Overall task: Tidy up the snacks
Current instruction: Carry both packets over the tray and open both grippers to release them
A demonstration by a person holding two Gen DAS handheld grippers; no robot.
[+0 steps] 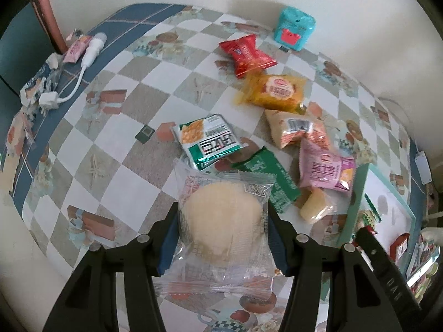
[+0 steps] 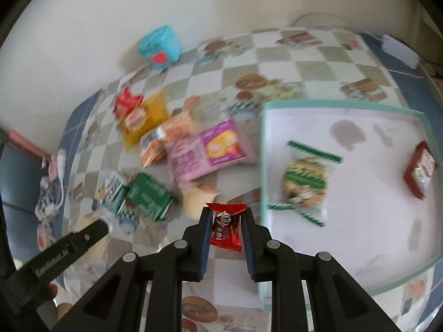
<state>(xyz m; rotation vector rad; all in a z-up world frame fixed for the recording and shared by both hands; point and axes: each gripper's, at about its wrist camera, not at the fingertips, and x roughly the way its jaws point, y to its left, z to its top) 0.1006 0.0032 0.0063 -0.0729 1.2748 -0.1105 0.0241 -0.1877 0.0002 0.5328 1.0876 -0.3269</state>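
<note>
White wall backs a table [image 1: 155, 88] covered in a checkered cloth with printed pictures and a blue border.

On the left wrist view, the left tongs [image 1: 223, 238] are closed on a clear-wrapped round pale cake [image 1: 221, 218], their blue pads pressing the wrapper from both sides. Just beyond it lie a white-and-green packet [image 1: 206, 141] and a dark green packet [image 1: 268, 182], the cake's wrapper overlapping the lower edges of both. To the right of these sit a small pale yellow piece [image 1: 315, 207] and a pink packet [image 1: 325, 170]; farther out come a beige-and-orange packet [image 1: 297, 130], a yellow packet [image 1: 274, 91] and a red packet [image 1: 247, 55], in a loose line toward a teal cube box [image 1: 295, 27] by the wall. A white charger and cable [image 1: 69, 88] lie on the blue border at far left.

On the right wrist view, the right tongs [image 2: 225, 228] pinch a small red candy [image 2: 225, 228] between their pads, held above the table just left of a teal-rimmed white tray [image 2: 360, 193]. Inside the tray lie a green-and-white wrapped cookie [image 2: 304, 182] near its left wall and a dark red packet [image 2: 419, 170] at its right side, well apart.
</note>
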